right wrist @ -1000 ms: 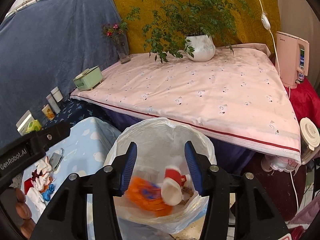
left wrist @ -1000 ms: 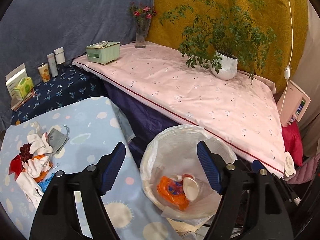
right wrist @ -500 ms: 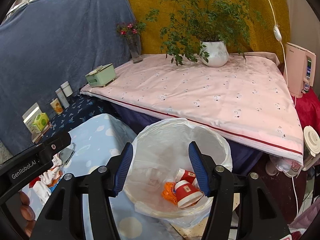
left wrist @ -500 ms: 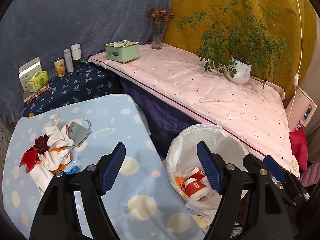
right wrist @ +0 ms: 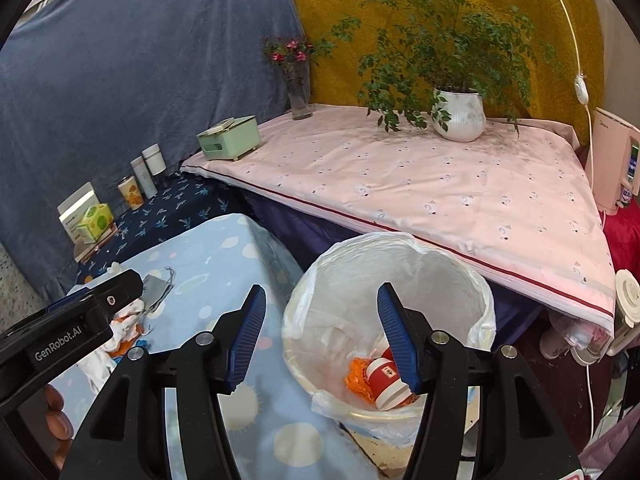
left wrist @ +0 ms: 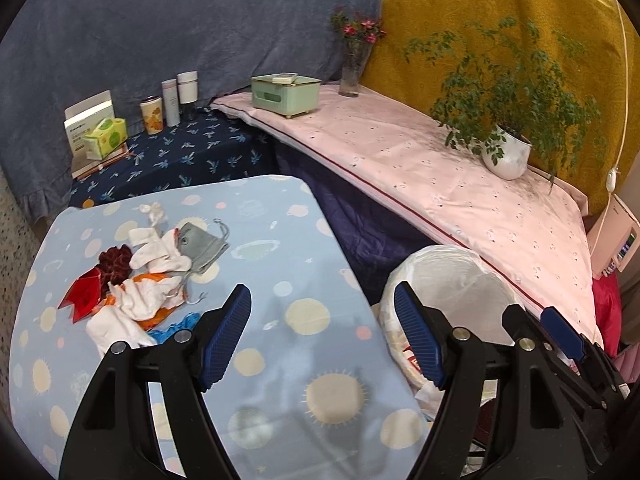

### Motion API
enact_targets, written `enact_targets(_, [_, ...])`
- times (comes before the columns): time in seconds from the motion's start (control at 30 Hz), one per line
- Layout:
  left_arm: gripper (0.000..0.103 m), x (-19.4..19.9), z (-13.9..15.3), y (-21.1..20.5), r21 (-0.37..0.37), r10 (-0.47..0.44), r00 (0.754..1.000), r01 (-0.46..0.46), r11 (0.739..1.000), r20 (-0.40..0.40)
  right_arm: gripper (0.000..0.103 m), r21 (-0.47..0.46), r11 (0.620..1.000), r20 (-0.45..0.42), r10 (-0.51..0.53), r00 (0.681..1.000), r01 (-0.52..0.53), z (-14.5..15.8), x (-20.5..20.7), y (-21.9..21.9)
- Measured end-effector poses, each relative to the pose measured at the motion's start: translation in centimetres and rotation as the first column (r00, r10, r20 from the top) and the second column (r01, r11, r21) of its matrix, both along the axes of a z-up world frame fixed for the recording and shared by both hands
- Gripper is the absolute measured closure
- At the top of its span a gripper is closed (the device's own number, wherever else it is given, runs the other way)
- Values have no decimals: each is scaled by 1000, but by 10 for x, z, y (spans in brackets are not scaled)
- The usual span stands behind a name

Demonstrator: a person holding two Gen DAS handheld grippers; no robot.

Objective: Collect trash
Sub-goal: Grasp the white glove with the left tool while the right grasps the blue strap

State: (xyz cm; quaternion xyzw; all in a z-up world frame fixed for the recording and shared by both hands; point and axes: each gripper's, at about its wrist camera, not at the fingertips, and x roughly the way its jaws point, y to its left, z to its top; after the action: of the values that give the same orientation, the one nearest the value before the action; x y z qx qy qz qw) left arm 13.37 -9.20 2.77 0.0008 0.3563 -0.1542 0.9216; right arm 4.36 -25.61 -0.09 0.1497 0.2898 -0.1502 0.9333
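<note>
A pile of trash (left wrist: pixel 140 280) lies on the light blue table (left wrist: pixel 304 320): white tissues, a grey mask (left wrist: pixel 200 244), red wrapper (left wrist: pixel 82 294), orange and blue scraps. My left gripper (left wrist: pixel 322 336) is open and empty, above the table to the right of the pile. A white-lined trash bin (right wrist: pixel 400 280) stands beside the table's right edge, holding a red-and-white cup (right wrist: pixel 386 378) and orange wrapper (right wrist: pixel 358 374). My right gripper (right wrist: pixel 320 338) is open and empty above the bin's left rim. The bin also shows in the left wrist view (left wrist: pixel 456 276).
A pink-covered table (right wrist: pixel 440 184) behind carries a potted plant (right wrist: pixel 458 114), flower vase (right wrist: pixel 300 92) and green box (right wrist: pixel 228 142). A dark blue shelf (left wrist: pixel 180 156) holds bottles and tissue packs. A pink appliance (right wrist: pixel 614 164) stands at the right.
The cup fell from my right gripper into the bin. My left gripper has swung left from over the bin to over the blue table. My right gripper has drawn back a little.
</note>
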Motion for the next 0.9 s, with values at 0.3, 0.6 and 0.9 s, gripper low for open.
enact_targets(0.3, [30, 7, -10, 53, -10, 92, 996, -92, 996, -23, 46, -13, 997, -14, 79, 997, -79, -2, 14, 46])
enact_targets(0.6, [22, 15, -27, 110, 9, 188, 981, -187, 982, -45, 46, -21, 986, -48, 165, 985, -166, -12, 32, 98])
enact_targets(0.9, [18, 22, -55, 169, 13, 278, 955, -278, 960, -103, 41, -28, 971, -87, 235, 968, -239, -27, 48, 144])
